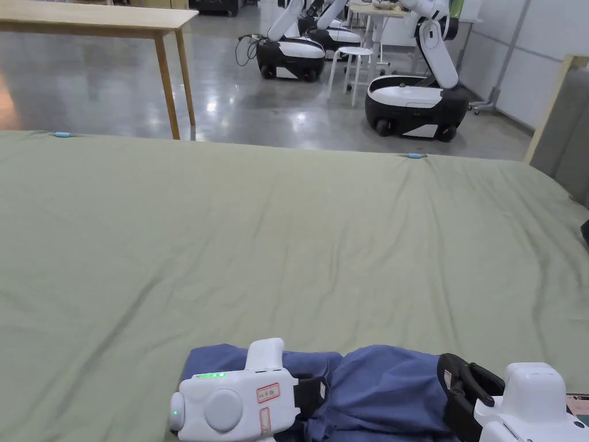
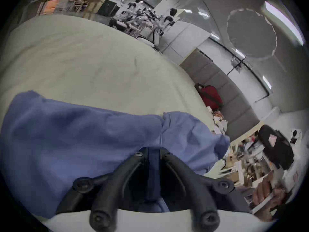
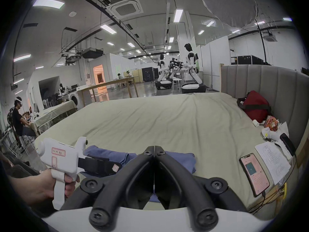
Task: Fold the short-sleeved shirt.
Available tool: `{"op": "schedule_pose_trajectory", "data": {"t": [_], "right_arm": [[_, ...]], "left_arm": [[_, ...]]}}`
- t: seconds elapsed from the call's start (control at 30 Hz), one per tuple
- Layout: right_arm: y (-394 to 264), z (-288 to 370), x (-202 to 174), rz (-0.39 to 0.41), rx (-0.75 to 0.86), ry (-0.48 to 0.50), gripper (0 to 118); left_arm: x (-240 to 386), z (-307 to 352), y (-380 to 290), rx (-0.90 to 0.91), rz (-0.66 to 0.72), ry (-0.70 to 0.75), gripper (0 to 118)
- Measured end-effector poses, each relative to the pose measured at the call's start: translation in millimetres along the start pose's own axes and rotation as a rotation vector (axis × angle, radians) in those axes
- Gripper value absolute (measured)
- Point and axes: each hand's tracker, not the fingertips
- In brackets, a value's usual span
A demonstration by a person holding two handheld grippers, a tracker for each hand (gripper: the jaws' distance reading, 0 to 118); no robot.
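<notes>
Gripping a fold of the blue shirt on the bed, the left gripper; the right gripper has jaws closed together, apparently empty

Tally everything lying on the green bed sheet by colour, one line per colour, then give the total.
Blue: 1, the short-sleeved shirt
Red: 1, the bag
Black: 2, two phones
White: 1, the paper sheet
Multicoloured: 1, a small patterned pouch
Total: 6
</notes>
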Motion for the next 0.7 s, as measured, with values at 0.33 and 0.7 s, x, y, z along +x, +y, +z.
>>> {"op": "schedule_pose_trajectory", "data": {"t": [0.33, 0.7], "right_arm": [[3.7, 4.5, -14.6, 0.021, 0.009, 0.022, 0], [6.8, 1.9, -50.7, 0.078, -0.009, 0.083, 0]], "left_arm": [[-12.9, 118.9, 4.0, 0.179, -0.101, 0.109, 28], [-172.7, 171.7, -30.0, 0.258, 0.516, -0.191, 118]]}}
